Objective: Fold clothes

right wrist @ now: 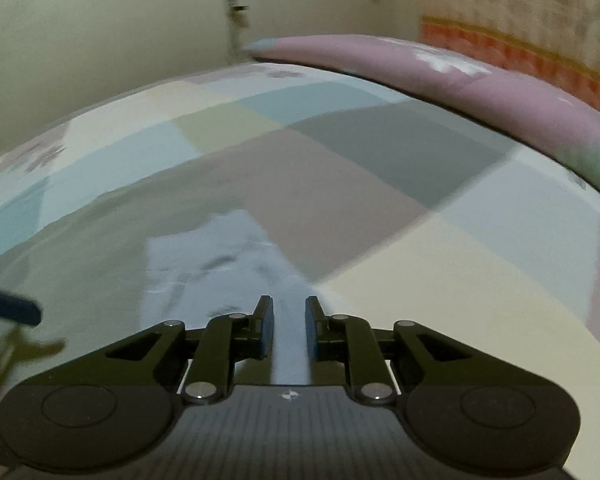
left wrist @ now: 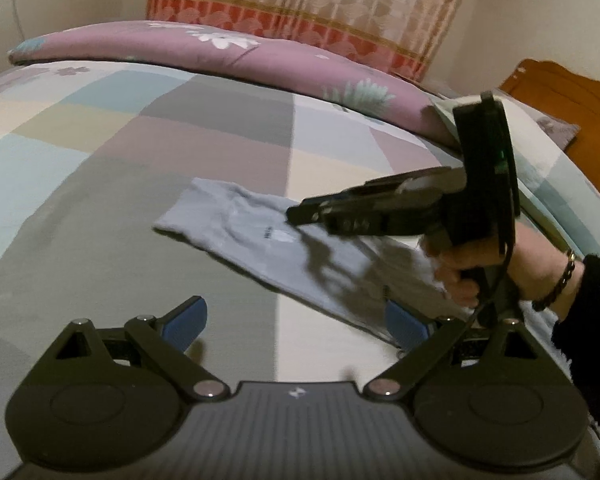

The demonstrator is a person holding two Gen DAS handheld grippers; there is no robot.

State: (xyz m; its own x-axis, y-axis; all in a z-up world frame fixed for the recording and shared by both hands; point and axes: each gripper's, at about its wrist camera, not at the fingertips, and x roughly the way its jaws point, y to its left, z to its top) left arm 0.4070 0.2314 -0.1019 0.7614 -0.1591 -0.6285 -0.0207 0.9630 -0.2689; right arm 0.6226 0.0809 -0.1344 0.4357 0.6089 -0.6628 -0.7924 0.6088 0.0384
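A light blue-grey garment (left wrist: 276,248) lies flat on the patchwork bedsheet (left wrist: 100,152), running diagonally from the middle toward the lower right. My left gripper (left wrist: 296,322) is open wide just in front of the garment's near edge, with its right pad over the cloth. My right gripper (left wrist: 294,216), held by a hand (left wrist: 540,268), hovers above the garment's middle and casts a shadow on it. In the right wrist view the right gripper (right wrist: 288,328) shows a narrow gap, and the garment (right wrist: 220,264) lies below it, not pinched. One left fingertip (right wrist: 16,310) shows at the left edge.
A purple floral quilt (left wrist: 228,56) lies along the far side of the bed. A patterned curtain (left wrist: 308,4) hangs behind it. A wooden headboard (left wrist: 564,120) stands at the right. The bedsheet (right wrist: 380,200) spreads beyond the garment.
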